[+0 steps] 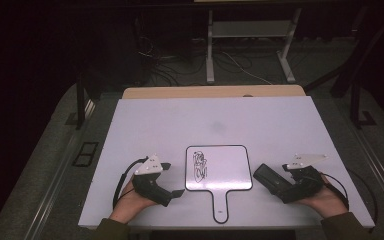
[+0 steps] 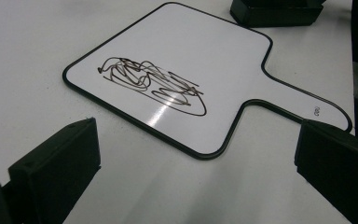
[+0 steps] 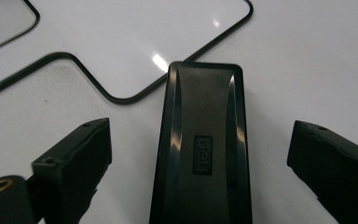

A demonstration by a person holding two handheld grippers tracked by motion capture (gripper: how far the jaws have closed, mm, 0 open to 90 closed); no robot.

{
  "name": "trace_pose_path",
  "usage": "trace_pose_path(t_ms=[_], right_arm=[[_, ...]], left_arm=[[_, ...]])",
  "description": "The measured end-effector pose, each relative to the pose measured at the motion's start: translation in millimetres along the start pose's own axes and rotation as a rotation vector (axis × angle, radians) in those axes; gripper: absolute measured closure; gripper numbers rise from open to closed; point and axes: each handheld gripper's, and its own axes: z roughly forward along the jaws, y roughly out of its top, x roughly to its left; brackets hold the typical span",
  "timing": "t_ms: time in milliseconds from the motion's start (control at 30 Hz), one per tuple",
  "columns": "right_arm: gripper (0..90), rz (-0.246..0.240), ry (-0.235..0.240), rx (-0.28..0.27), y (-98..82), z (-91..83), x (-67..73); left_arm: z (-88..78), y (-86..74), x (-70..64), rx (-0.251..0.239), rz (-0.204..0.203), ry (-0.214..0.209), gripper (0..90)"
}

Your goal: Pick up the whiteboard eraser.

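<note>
On the white counter (image 1: 280, 120), a scribbled paddle whiteboard (image 1: 219, 167) lies between two grippers. The right gripper (image 3: 200, 154) straddles a black eraser (image 3: 203, 149), jaws apart, pads not touching; its near end is cut off. The left gripper (image 2: 191, 163) stands open, empty.

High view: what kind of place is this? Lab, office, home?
Probably a lab or recording bay, not a home. A bare white tabletop carries little but a small handled whiteboard with a scribble and a black eraser; behind it, loose cables lie on dark carpet around a metal desk frame.
</note>
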Motion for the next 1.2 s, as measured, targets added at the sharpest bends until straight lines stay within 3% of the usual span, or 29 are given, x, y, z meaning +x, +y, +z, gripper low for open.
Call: trace_pose_path(t_ms=[133,433,500,1200], right_arm=[[13.1,-0.025,-0.026,0.026,-1.5,3.9,2.0],[22.8,-0.041,-0.036,0.067,-4.5,10.5,2.2],[28.3,-0.039,-0.037,0.075,-4.7,12.0,1.2],[37.9,-0.018,-0.036,0.128,0.4,15.2,1.9]], left_arm=[[-0.2,0.0,0.0,-0.001,0.0,-0.001,0.0],[0.9,-0.3,-0.5,0.001,-0.002,-0.002,0.0],[1.0,-0.3,-0.5,0.002,-0.002,-0.005,0.0],[0.6,-0.3,-0.6,0.001,-0.005,-0.008,0.0]])
